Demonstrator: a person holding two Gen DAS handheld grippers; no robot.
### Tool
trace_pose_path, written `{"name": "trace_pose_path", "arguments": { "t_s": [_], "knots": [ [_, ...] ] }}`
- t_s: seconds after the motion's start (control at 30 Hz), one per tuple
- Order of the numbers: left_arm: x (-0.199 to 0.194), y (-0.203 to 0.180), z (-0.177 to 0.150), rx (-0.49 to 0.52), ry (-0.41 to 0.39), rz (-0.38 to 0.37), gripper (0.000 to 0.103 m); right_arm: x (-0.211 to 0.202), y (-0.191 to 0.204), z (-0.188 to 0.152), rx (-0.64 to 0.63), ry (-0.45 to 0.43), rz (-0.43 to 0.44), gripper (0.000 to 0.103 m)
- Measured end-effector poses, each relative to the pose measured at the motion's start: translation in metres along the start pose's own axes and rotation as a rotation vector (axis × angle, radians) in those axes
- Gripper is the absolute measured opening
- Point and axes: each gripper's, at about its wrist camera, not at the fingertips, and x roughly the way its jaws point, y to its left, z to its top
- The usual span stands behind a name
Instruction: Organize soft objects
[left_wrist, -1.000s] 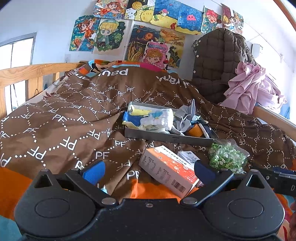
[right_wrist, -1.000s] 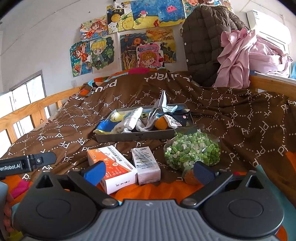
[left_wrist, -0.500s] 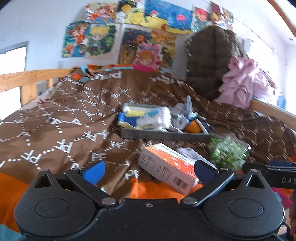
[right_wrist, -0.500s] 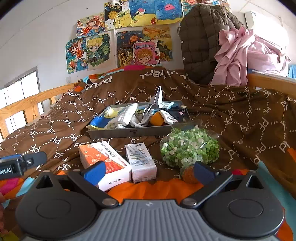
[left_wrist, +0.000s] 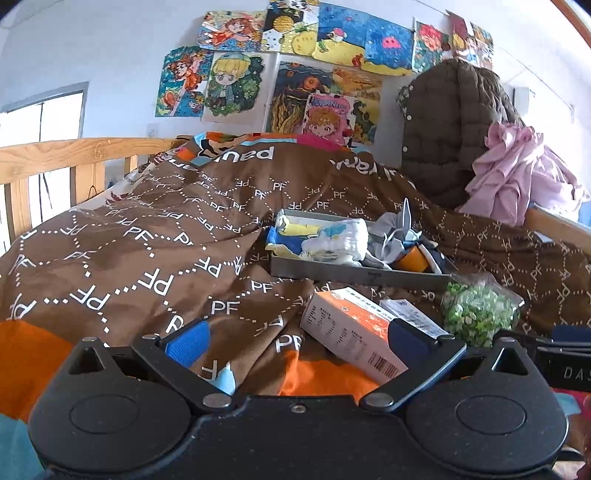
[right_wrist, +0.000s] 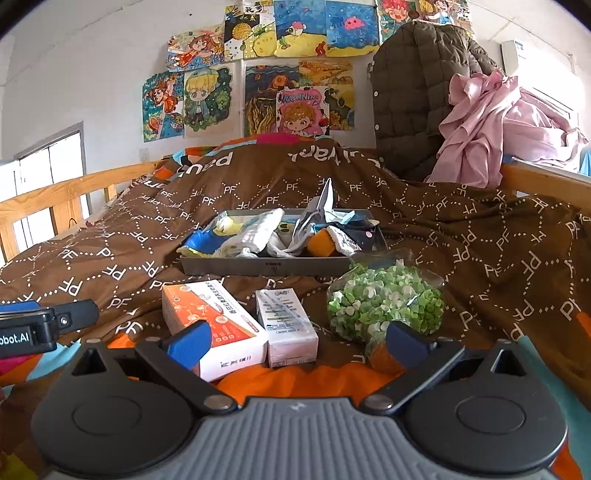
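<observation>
A grey tray (right_wrist: 266, 265) heaped with soft cloth items sits on the brown bedspread; it also shows in the left wrist view (left_wrist: 354, 274). In front of it lie an orange and white box (right_wrist: 212, 319), a small white box (right_wrist: 286, 323) and a clear bag of green and white pieces (right_wrist: 384, 302). My right gripper (right_wrist: 295, 341) is open and empty, just short of the boxes. My left gripper (left_wrist: 295, 343) is open and empty, with the orange box (left_wrist: 351, 338) and the bag (left_wrist: 476, 314) ahead to its right.
A wooden bed rail (left_wrist: 74, 155) runs along the left. A brown padded coat (right_wrist: 413, 92) and pink clothes (right_wrist: 495, 129) hang at the back right. Drawings cover the wall (right_wrist: 258, 74). The brown bedspread (left_wrist: 147, 240) lies rumpled to the left of the tray.
Both grippers have shifted slightly with the view tilting; they stay open and empty. The tray, boxes and bag lie where they were.
</observation>
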Motion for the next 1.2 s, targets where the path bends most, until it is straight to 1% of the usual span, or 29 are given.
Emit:
{"name": "trace_pose_path", "arguments": {
  "t_s": [0.2,0.3,0.53,0.77,1.0,1.1,1.2],
  "knots": [
    [-0.001,-0.004,0.003,0.007,0.025,0.019,0.102,0.003,0.000,-0.001,0.006,0.019,-0.020,0.103],
    [-0.001,-0.001,0.001,-0.025,0.042,0.009,0.102,0.005,-0.001,-0.002,0.004,0.030,-0.023,0.103],
    [0.000,-0.003,-0.003,-0.034,0.068,0.017,0.102,0.008,0.000,-0.003,0.001,0.062,-0.005,0.103],
    [0.003,-0.006,-0.008,0.000,0.099,0.050,0.102,0.008,0.000,-0.004,-0.002,0.055,-0.010,0.103],
    [0.009,-0.004,-0.008,-0.005,0.152,0.073,0.102,0.008,-0.001,-0.003,-0.004,0.043,-0.008,0.103],
    [0.010,-0.004,-0.006,-0.006,0.164,0.074,0.102,0.008,-0.001,-0.003,-0.009,0.039,-0.008,0.103],
    [0.009,-0.004,-0.007,0.001,0.156,0.061,0.102,0.008,-0.001,-0.003,-0.006,0.049,-0.010,0.103]
  ]
}}
